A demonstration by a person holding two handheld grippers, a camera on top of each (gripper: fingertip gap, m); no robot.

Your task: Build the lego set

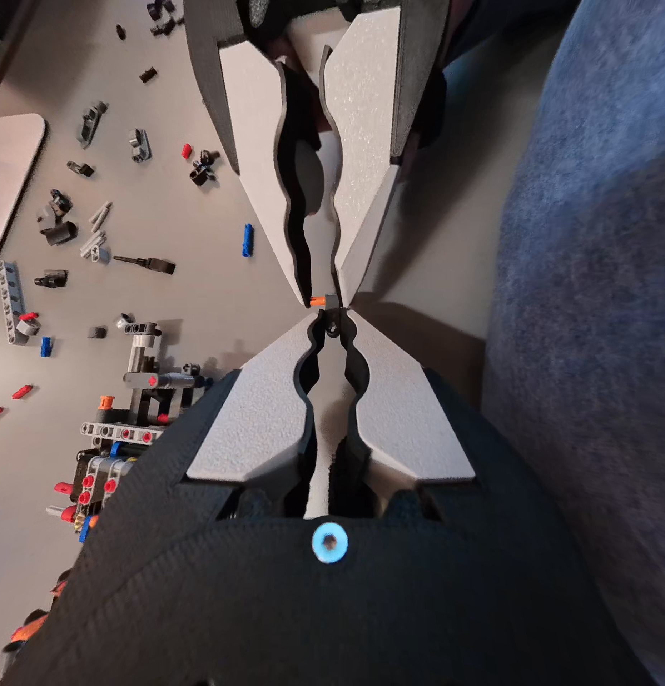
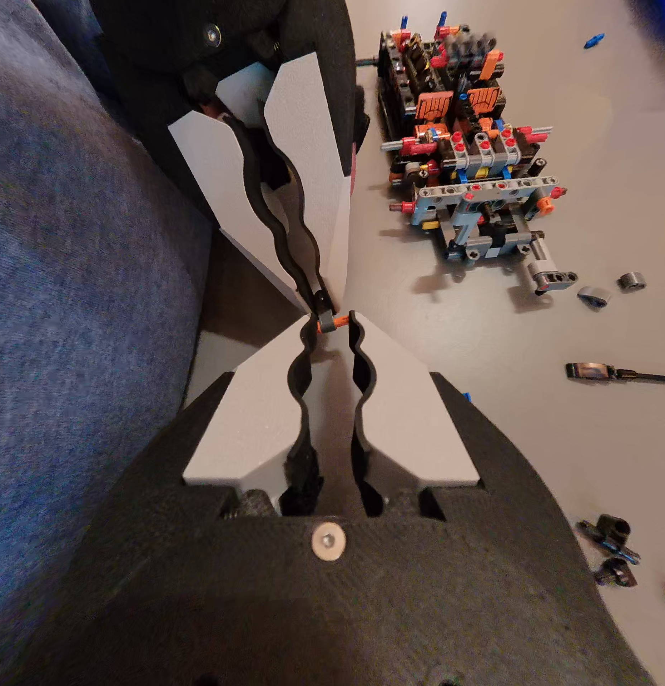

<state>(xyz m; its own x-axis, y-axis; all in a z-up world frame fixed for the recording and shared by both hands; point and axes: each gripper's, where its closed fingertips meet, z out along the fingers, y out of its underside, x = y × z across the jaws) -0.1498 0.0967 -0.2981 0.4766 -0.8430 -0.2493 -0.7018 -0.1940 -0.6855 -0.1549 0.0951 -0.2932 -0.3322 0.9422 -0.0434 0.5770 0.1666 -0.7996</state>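
My two grippers meet tip to tip above the table's near edge. My left gripper (image 1: 332, 315) is shut on a small grey-and-black connector (image 1: 332, 306). My right gripper (image 2: 331, 320) is shut endwise on an orange pin (image 2: 340, 320) that passes through the connector's grey end (image 2: 326, 323). In the left wrist view the right gripper (image 1: 323, 300) comes down from the top with the orange pin (image 1: 316, 300). In the right wrist view the left gripper (image 2: 319, 300) comes from above. The partly built model (image 2: 472, 167) stands on the table, also in the left wrist view (image 1: 137, 427).
Loose pieces lie scattered over the grey table (image 1: 175, 208): a blue pin (image 1: 248, 234), a grey holed beam (image 1: 11, 300), a black axle piece (image 2: 620, 373), small grey rings (image 2: 631, 280). A pale flat board (image 1: 11, 167) lies far left. Blue cloth (image 1: 583, 297) runs along the table edge.
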